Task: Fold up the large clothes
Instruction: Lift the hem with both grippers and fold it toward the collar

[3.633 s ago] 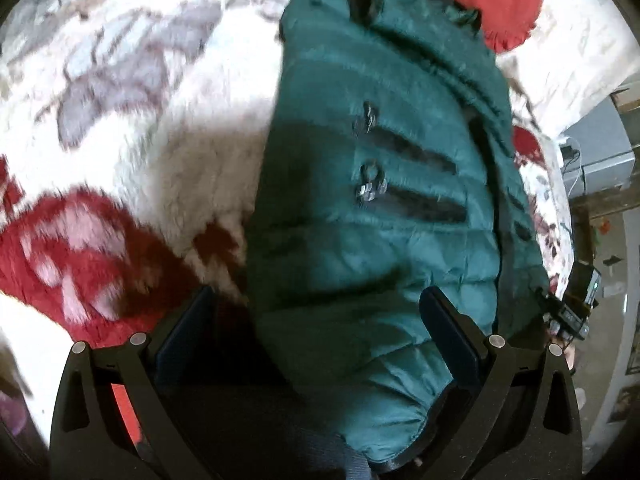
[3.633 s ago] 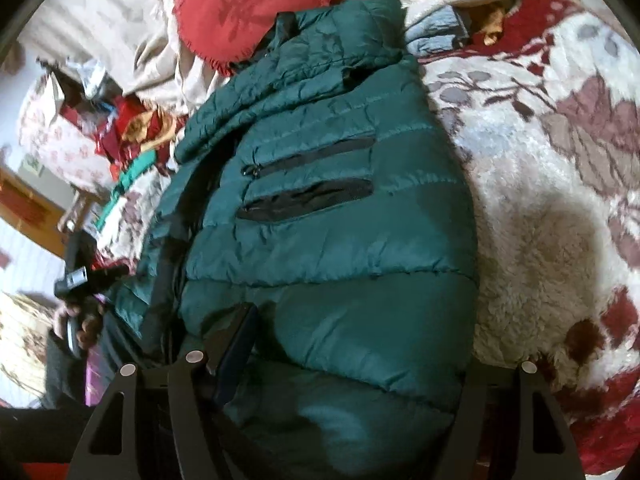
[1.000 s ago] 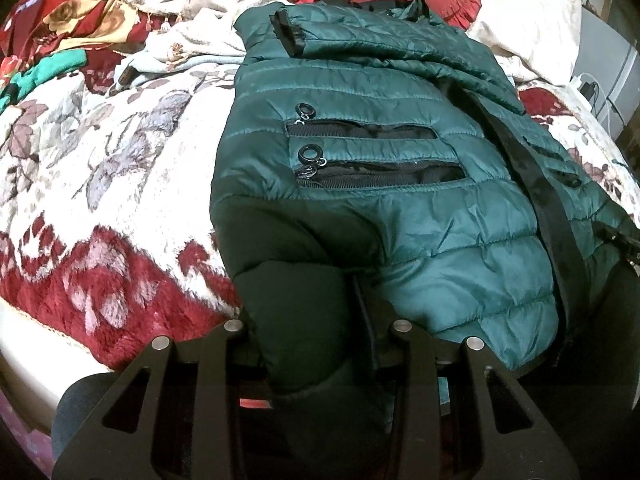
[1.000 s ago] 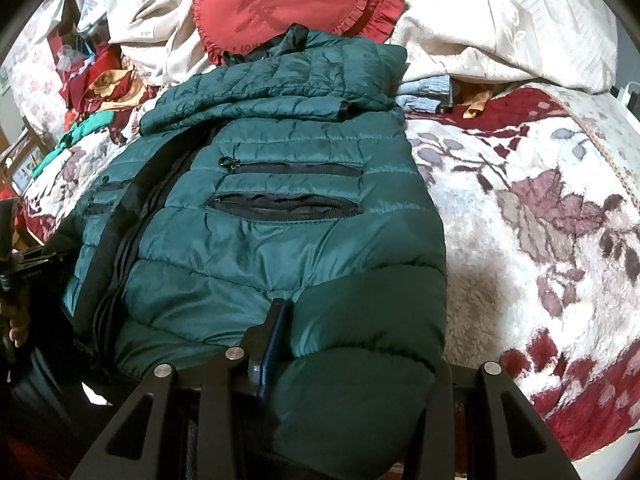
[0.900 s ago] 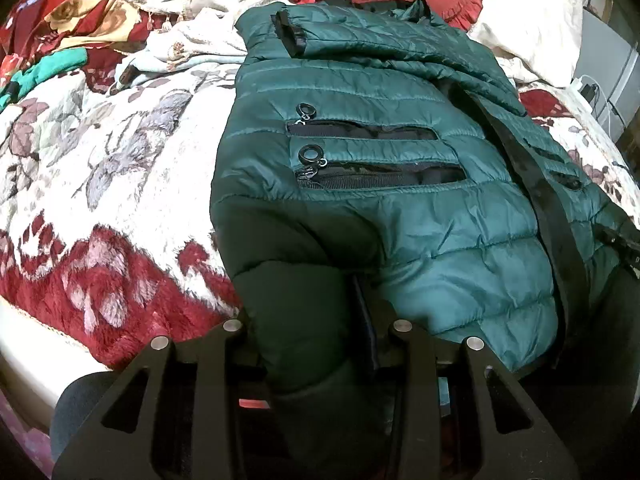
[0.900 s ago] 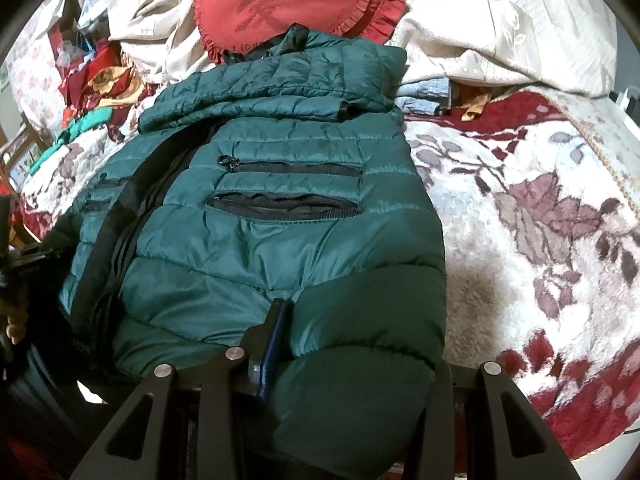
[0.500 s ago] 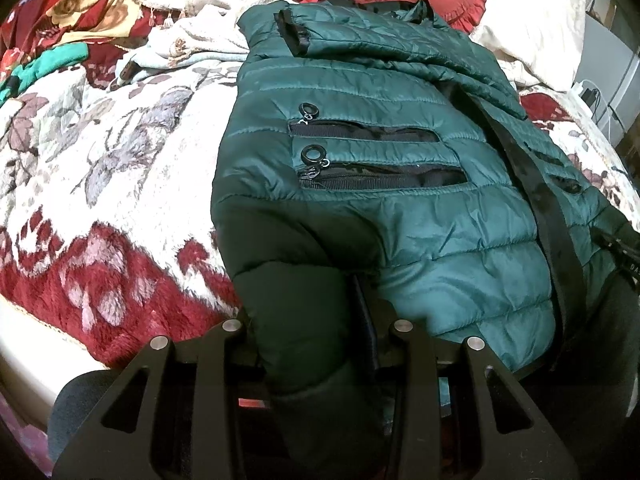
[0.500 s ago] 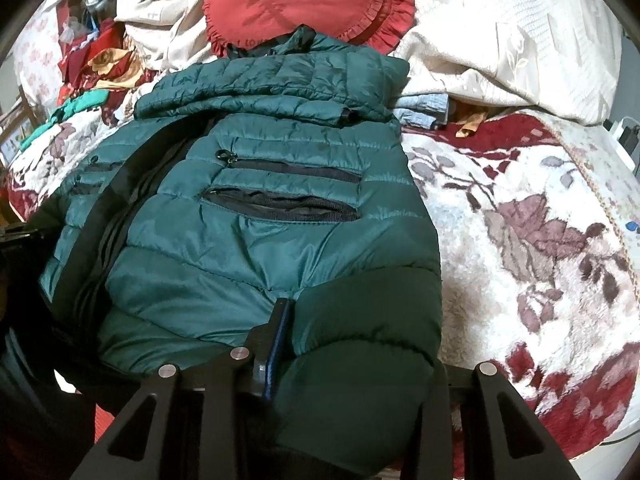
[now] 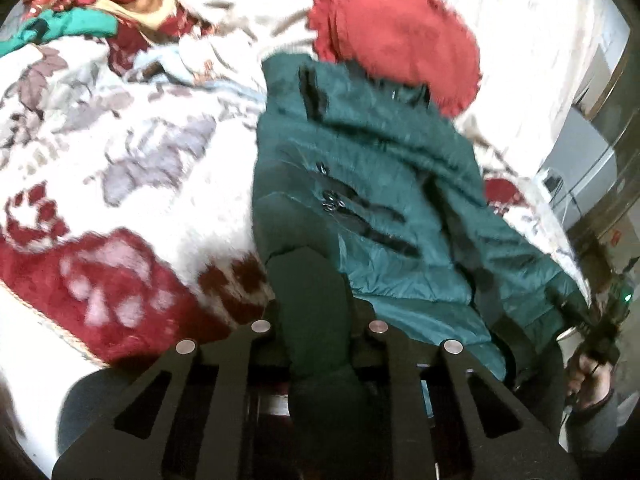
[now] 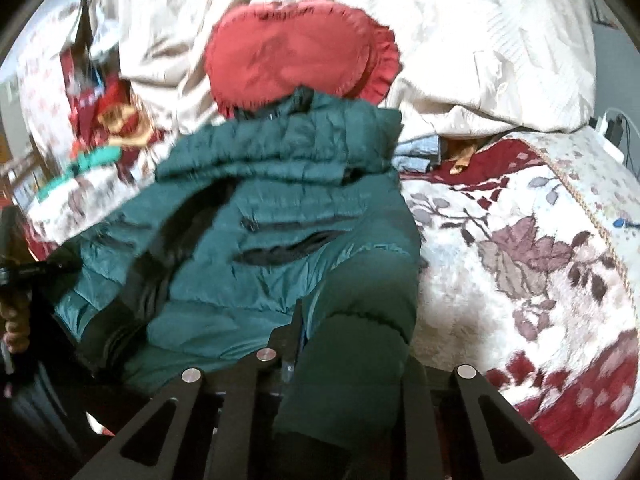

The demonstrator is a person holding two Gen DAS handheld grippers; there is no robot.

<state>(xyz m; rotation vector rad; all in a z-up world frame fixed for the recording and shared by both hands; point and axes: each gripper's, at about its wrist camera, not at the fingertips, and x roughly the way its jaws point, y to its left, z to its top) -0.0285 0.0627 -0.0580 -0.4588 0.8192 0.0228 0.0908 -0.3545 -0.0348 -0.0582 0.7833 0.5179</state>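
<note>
Spreading under everything in the left wrist view is a bed covered by a floral blanket (image 9: 132, 168) in cream and dark red. A green puffer jacket (image 9: 384, 200) is lying along the blanket, its collar at the far end touching a round red cushion (image 9: 396, 36). Pale bedding (image 9: 532, 32) is piling up beyond the cushion, and mixed colourful clothes (image 9: 100, 12) are sitting at the far left. The left gripper (image 9: 316, 316) is clamping the jacket's near hem, its jaws pressed together on a dark fold of fabric that is running between them. At the near right, the person's right hand (image 9: 592, 376) is gripping the handle of the other tool.

From the right wrist view, the jacket (image 10: 280, 208) is filling the middle, two black zipped pockets (image 10: 288, 254) showing on its front. The right gripper (image 10: 344, 344) is pinching the near hem too, jaws closed tight on a thick green fold. The cushion (image 10: 292, 52) is lying beyond the collar, the blanket (image 10: 532, 264) stretching away right. The person's left hand (image 10: 18, 320) is showing at the left edge.
</note>
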